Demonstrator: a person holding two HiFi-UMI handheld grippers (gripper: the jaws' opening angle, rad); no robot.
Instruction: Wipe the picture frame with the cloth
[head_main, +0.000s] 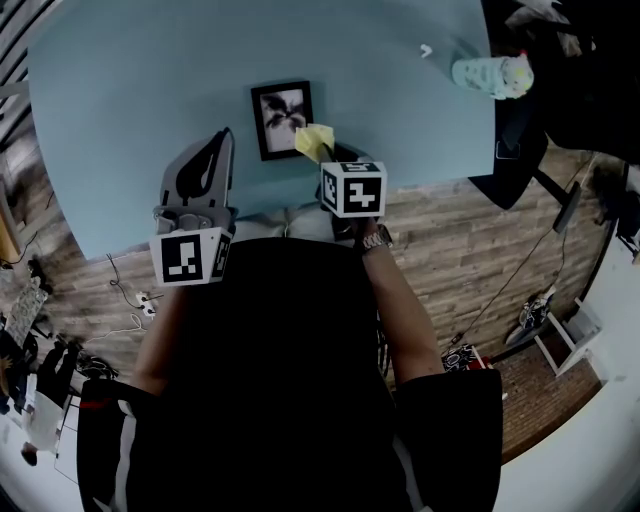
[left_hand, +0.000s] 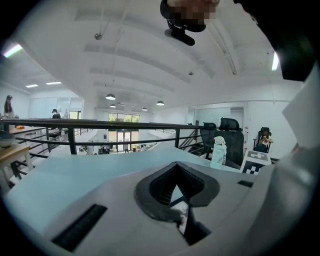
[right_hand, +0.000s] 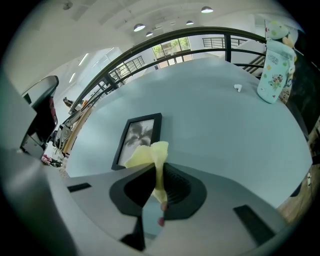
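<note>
A black picture frame (head_main: 281, 118) with a palm-tree print lies flat on the light blue table (head_main: 130, 110). My right gripper (head_main: 326, 158) is shut on a yellow cloth (head_main: 314, 140), which it holds just off the frame's near right corner. In the right gripper view the cloth (right_hand: 151, 153) sticks up between the jaws, with the frame (right_hand: 139, 136) just beyond it. My left gripper (head_main: 223, 140) hovers over the table left of the frame with its jaws together and nothing in them. The left gripper view (left_hand: 176, 192) looks out across the table, not at the frame.
A pale patterned bottle (head_main: 490, 75) stands at the table's far right, also seen as the bottle (right_hand: 274, 62) and the bottle (left_hand: 218, 152). A small white object (head_main: 425, 49) lies near it. A black office chair (head_main: 520, 150) stands beside the table's right edge.
</note>
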